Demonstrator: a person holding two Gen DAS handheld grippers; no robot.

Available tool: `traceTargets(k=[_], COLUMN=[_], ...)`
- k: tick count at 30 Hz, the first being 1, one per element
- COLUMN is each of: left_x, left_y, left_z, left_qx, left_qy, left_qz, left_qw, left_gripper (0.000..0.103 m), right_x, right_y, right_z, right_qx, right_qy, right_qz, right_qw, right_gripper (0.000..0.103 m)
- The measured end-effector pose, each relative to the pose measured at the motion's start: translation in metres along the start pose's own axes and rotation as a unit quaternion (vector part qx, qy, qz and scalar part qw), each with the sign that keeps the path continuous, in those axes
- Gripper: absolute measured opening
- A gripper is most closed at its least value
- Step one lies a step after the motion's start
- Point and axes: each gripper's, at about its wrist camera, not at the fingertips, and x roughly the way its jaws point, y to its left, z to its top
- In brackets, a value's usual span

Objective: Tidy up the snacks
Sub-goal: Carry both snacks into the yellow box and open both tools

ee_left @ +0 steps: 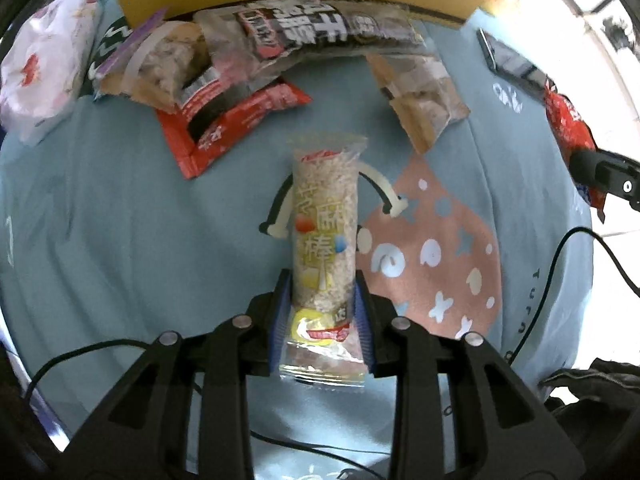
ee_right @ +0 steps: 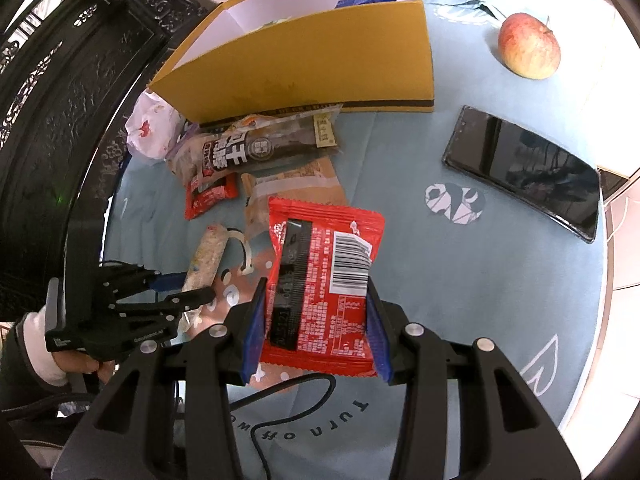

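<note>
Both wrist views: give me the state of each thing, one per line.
left gripper: shut on the oat bar, which lies on the cloth
right gripper: shut on the red packet, barcode side up
yellow box: open-topped, upright
phone: screen dark, lying flat
apple: whole, loose on the cloth
dark packet: sealed, atop the pile

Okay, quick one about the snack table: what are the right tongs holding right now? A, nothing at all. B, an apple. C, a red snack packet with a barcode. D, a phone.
C: the right tongs are closed on the red snack packet, its barcode side up, while the apple and phone lie apart on the blue tablecloth.
</note>
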Motion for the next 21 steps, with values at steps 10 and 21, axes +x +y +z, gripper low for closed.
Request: traceTargets(k=[10,21], left_x=[-0.040,-0.138], left_y=[-0.017,-0.028], left_z=[-0.001,0.030], left_qx=[-0.007,-0.013], left_qy=[-0.047,-0.179], left_qz=[0.003,0.004], left_qw=[0.9989,0.9837], left_gripper=[0.028,0.028], right_x=[-0.009,-0.070], right_y=[0.006,0.016], right_z=[0.004,0.052], right_qx=[-0.013,-0.022], right_qy=[-0.010,-0.136], right_qz=[0.001,0.016], right_qw=[1.000,0.990], right_gripper=[0.045,0.045])
